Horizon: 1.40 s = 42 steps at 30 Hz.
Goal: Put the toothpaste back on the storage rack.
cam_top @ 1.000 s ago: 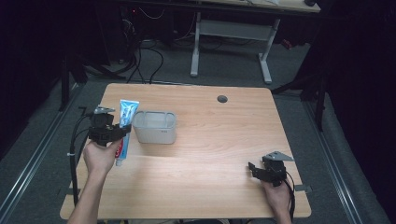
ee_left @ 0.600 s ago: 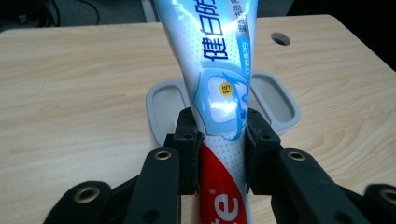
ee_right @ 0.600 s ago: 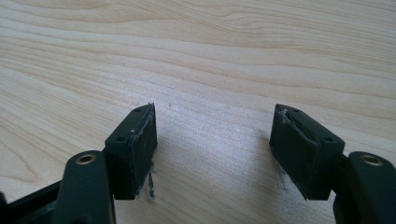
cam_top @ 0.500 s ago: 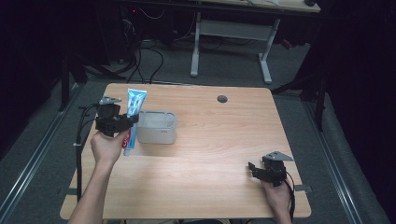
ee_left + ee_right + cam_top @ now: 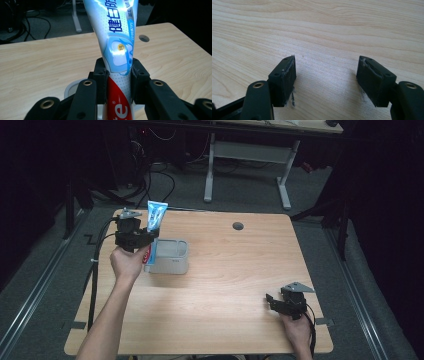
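We have the toothpaste tube clamped between the fingers of the left gripper, lifted off the table and standing nearly upright just beside the left end of the grey container. In the left gripper view the 2 pads press on the tube's waist, where the red band meets the blue print, and the container's rim shows below them.

As we judge it, the step in hand is setting the tube into the container. To do it well, we should keep the clamp firm, bring the tube's lower end over the opening, then lower it straight before letting go, so the rim is not caught.

The right gripper rests low at the table's near right corner, its fingers apart with nothing between them.
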{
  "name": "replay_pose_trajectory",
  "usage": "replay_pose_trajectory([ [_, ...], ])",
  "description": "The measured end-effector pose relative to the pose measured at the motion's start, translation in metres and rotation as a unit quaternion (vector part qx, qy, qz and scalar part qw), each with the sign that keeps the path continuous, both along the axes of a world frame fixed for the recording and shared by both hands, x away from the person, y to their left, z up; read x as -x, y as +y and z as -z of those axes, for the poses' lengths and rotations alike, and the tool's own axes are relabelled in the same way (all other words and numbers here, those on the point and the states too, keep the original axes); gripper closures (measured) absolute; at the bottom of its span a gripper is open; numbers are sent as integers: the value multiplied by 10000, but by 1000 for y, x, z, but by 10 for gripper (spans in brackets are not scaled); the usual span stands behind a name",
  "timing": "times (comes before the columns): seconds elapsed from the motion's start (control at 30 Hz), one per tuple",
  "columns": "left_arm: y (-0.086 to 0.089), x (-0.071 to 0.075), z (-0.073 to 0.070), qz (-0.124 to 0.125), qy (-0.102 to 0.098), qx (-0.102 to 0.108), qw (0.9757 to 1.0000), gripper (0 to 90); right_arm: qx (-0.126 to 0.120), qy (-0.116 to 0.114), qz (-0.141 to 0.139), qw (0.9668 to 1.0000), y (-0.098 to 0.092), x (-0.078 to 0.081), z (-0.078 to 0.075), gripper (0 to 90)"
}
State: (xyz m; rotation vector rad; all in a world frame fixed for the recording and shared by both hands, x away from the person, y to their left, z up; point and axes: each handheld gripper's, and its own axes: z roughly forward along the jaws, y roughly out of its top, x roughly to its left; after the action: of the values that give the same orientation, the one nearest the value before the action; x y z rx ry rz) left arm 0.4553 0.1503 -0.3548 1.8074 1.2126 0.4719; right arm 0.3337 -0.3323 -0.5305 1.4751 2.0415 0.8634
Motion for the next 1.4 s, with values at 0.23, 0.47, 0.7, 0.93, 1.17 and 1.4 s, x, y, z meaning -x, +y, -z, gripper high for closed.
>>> replay_pose_trajectory([
  [0.23,-7,-13,0,-41,-158,61,9998,717,-7,9,11,10000,0,0,0,321],
  [0.47,-11,-22,-2,-46,-294,180,9994,717,-6,9,13,10000,0,0,0,321],
  [0.7,-16,-34,0,-132,-334,131,9993,717,-5,10,13,10000,0,0,0,321],
  [0.93,-22,-43,1,-173,-450,202,9986,717,-3,9,13,10000,0,0,0,321],
  [1.17,-26,-50,10,-245,-418,89,9988,714,-4,8,18,10000,0,0,0,321],
  [1.4,-29,-55,16,-249,-397,19,9989,711,-2,10,19,10000,1,0,0,321],
])
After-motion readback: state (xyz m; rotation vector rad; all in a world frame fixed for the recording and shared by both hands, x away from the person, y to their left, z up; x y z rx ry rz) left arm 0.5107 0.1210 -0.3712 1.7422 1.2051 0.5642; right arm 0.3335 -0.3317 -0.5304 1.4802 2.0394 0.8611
